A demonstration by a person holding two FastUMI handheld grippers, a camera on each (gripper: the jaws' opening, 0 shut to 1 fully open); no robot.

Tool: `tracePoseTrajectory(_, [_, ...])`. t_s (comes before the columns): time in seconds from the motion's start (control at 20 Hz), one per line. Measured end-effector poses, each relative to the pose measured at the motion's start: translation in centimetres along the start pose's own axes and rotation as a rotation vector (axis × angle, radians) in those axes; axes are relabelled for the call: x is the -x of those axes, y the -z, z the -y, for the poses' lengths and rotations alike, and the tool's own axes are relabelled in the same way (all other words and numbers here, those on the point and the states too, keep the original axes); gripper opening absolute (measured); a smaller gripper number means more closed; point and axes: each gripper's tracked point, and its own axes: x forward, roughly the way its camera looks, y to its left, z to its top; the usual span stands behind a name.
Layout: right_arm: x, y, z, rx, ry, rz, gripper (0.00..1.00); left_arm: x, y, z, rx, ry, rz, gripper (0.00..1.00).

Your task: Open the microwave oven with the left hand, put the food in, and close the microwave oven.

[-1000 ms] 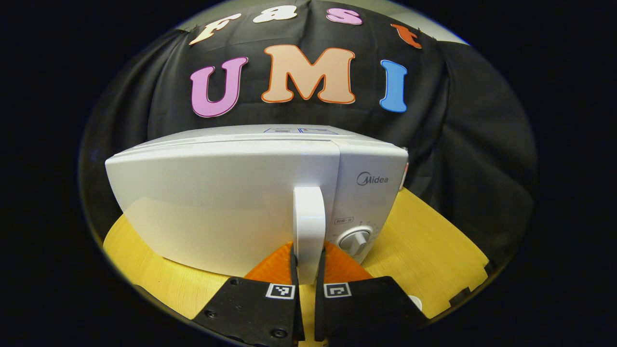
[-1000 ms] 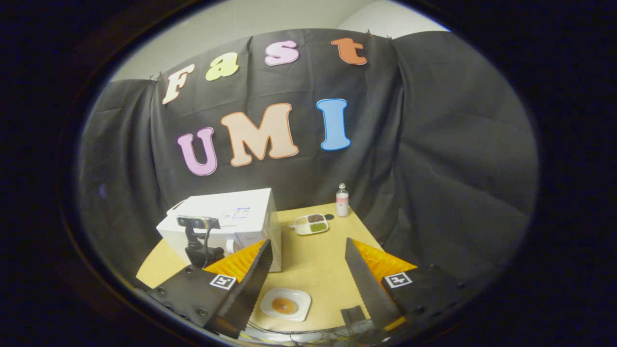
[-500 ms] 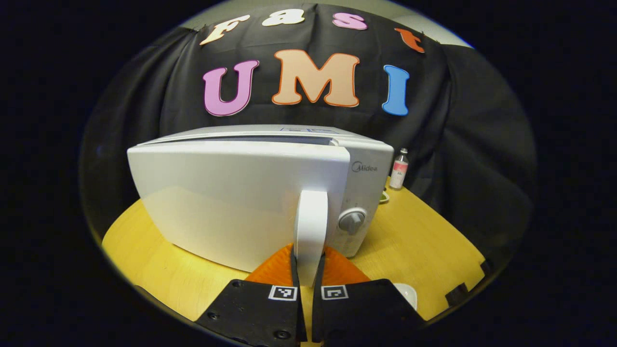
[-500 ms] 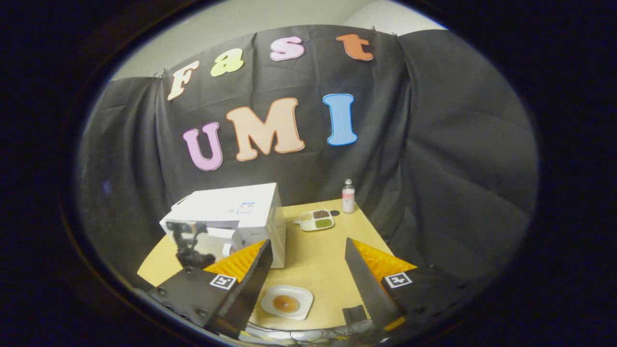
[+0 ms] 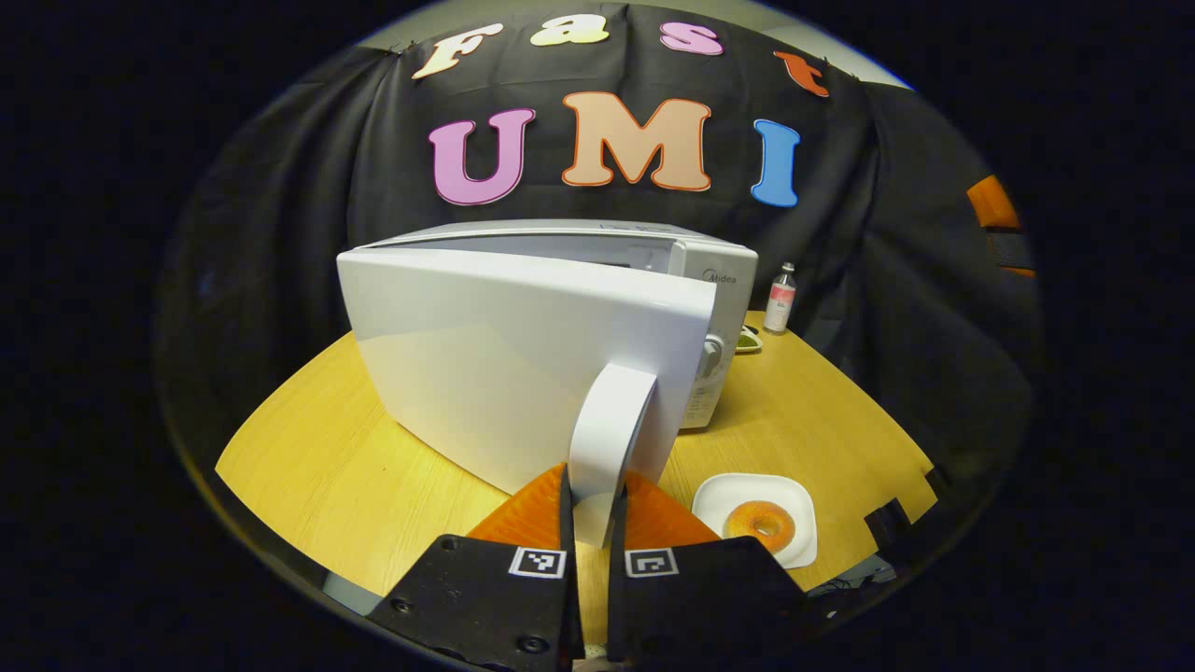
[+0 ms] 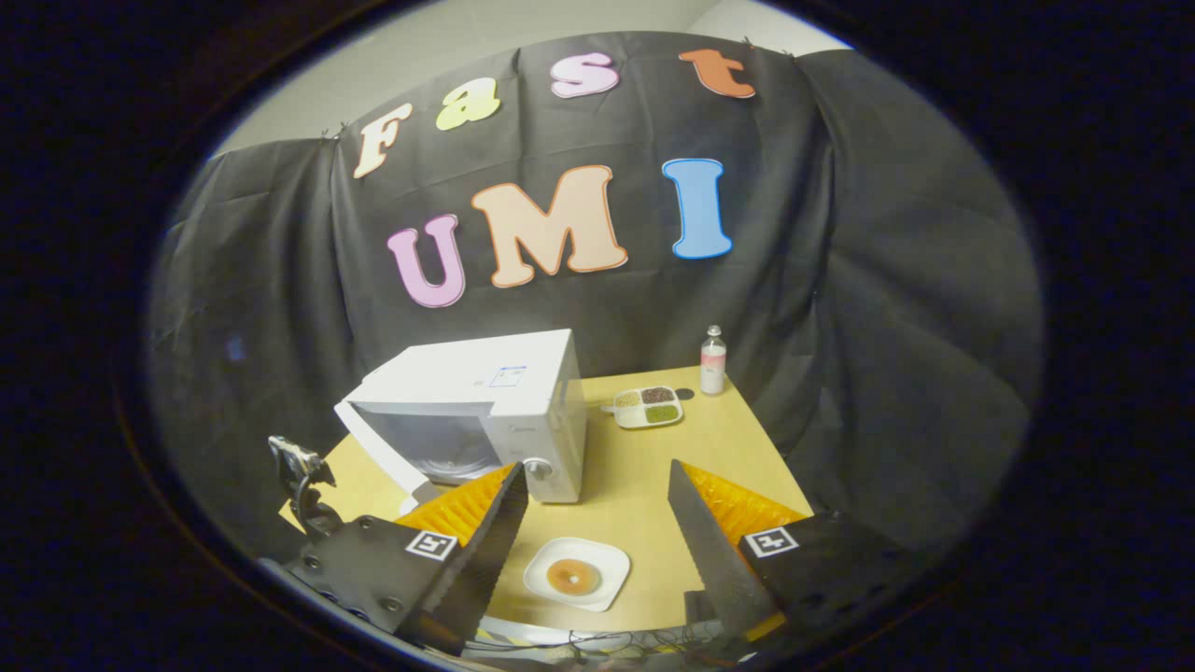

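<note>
Your left gripper stays clamped on the white door handle of the microwave oven, both fingers pressed narrow against it; a second ago the door sat flush with the control panel, and now it stands swung well out, its cavity visible in the right gripper view; the opening step looks largely done, though a wider swing may ease loading. The food, a doughnut on a white plate, rests on the yellow table just in front of the oven, untouched. Your right gripper hangs above that plate with its tongs spread wide, holding nothing; the plate has come into sight in the left gripper view as the door pivoted. A compartment tray and a small bottle stand at the table's far edge, well apart from the oven door's path.
</note>
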Motion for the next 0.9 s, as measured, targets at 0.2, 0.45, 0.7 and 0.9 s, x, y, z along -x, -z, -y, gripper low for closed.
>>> tracePoseTrajectory(0.2, [0.0, 0.9, -1.5, -0.004, -0.045, -0.013, 0.92, 2.4, 1.0, -2.1, 0.018, -0.047, -0.010, 0.13])
tracePoseTrajectory(0.45, [-0.2, 2.1, -3.4, 0.006, -0.090, -0.039, 0.92, 5.6, 1.5, -5.2, 0.121, -0.109, -0.011, 0.25])
tracePoseTrajectory(0.7, [-0.8, 3.1, -5.4, 0.016, -0.130, -0.058, 0.92, 8.4, 1.9, -9.1, 0.122, -0.195, 0.001, 0.46])
tracePoseTrajectory(0.9, [-1.0, 4.1, -6.8, 0.030, -0.148, -0.068, 0.92, 10.8, 3.3, -11.9, 0.141, -0.247, -0.019, 0.97])
